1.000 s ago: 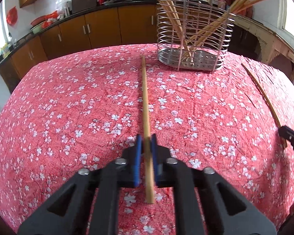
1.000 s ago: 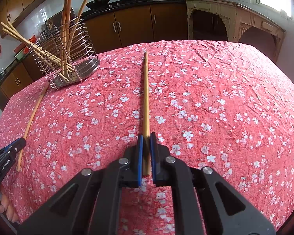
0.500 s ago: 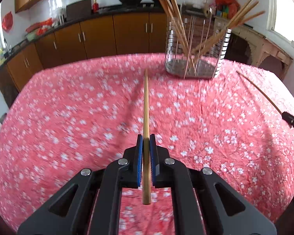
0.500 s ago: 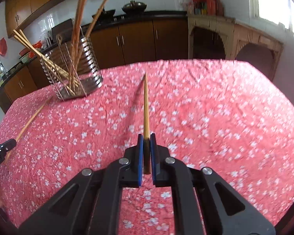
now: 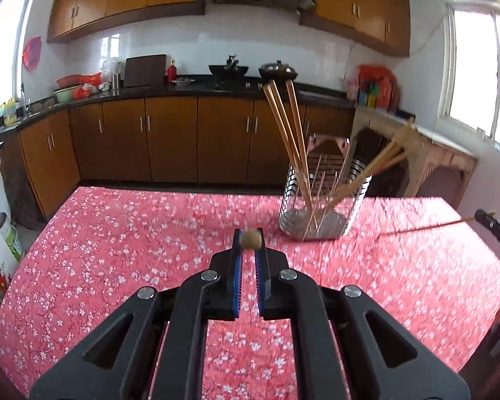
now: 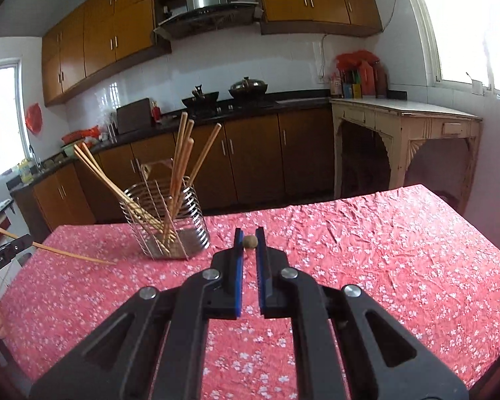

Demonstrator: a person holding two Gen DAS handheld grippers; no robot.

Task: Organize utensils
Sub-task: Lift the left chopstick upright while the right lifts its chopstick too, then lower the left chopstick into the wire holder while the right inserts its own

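My left gripper (image 5: 250,240) is shut on a wooden chopstick (image 5: 250,239), lifted above the table; I see it end-on as a round butt between the blue pads. My right gripper (image 6: 250,242) is shut on another chopstick (image 6: 250,242), also seen end-on. A wire utensil holder (image 5: 323,200) with several chopsticks stands ahead and right of the left gripper; in the right wrist view it (image 6: 170,220) stands to the left. The right gripper (image 5: 493,228) and its chopstick (image 5: 426,227) show at the right edge of the left view. The left gripper (image 6: 6,253) and its chopstick (image 6: 70,255) show at the left of the right view.
The table has a red floral cloth (image 5: 116,250). Brown kitchen cabinets (image 5: 170,140) and a counter with pots stand behind. A pale side table (image 6: 403,136) stands at the back right.
Both grippers have lifted their chopsticks off the cloth and tilted up, so each chopstick now points away and shows only its end. The views now look level across the kitchen.
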